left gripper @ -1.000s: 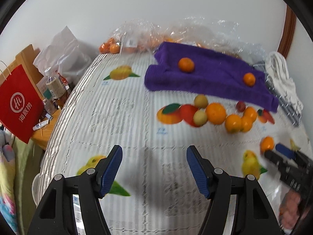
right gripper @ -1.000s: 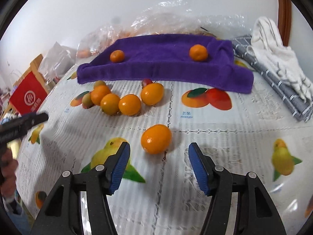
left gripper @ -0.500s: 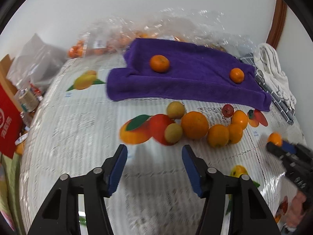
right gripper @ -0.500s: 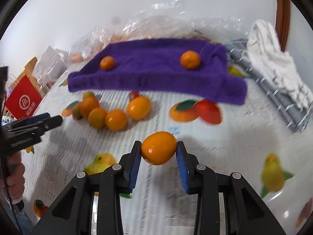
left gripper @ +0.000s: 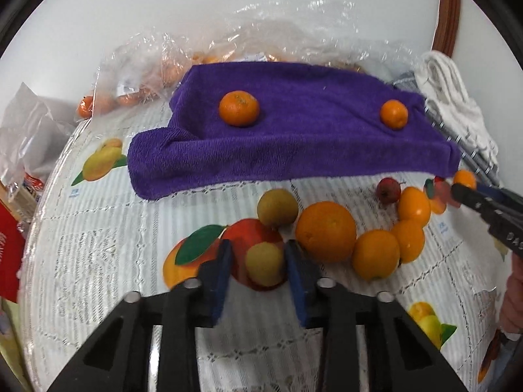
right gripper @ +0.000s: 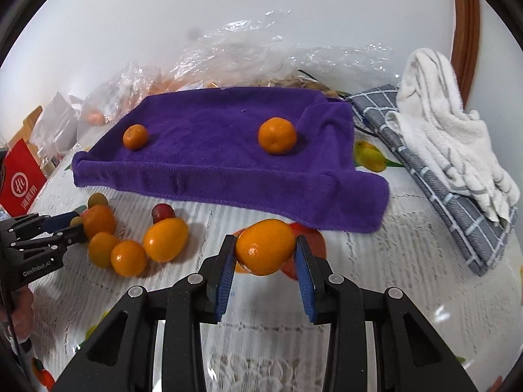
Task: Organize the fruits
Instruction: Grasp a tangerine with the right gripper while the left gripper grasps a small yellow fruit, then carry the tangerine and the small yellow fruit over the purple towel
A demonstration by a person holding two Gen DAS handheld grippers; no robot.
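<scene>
Since the earlier frames: right tool (right gripper: 264, 258) has shut on the orange fruit (right gripper: 265, 246) that lay loose ahead of it and now carries it clear of the counter (right gripper: 408, 261); left tool (left gripper: 258, 261) has travelled forward to the fruit cluster and narrowed its gap. Right tool: both blue pads pressed to the sides of the orange fruit, held just short of the purple towel's (right gripper: 222, 156) near edge. Left tool: part-open, pads bracketing a small yellow-green fruit (left gripper: 264, 263) with a sliver of space on each side; contact cannot be told. Cluster, left wrist view: second yellow-green fruit (left gripper: 277, 207) at 12 o'clock of the first; large orange (left gripper: 326, 231) at 2 o'clock, touching a row of smaller oranges (left gripper: 376, 254) running off toward 3 o'clock; small red fruit (left gripper: 388, 190) beyond them, near the towel edge. Purple towel: spread at 12 o'clock of both tools, bearing two mandarins, one left (left gripper: 239, 108) and one right (left gripper: 394, 114), well apart. Behind towel: clear plastic bags (left gripper: 261, 42) holding more orange fruit. At 2 o'clock in the right wrist view: grey checked cloth (right gripper: 425, 176) with white towel (right gripper: 451, 137) on top. Red paper bag (right gripper: 21, 179) at 9 o'clock, off the counter edge.
</scene>
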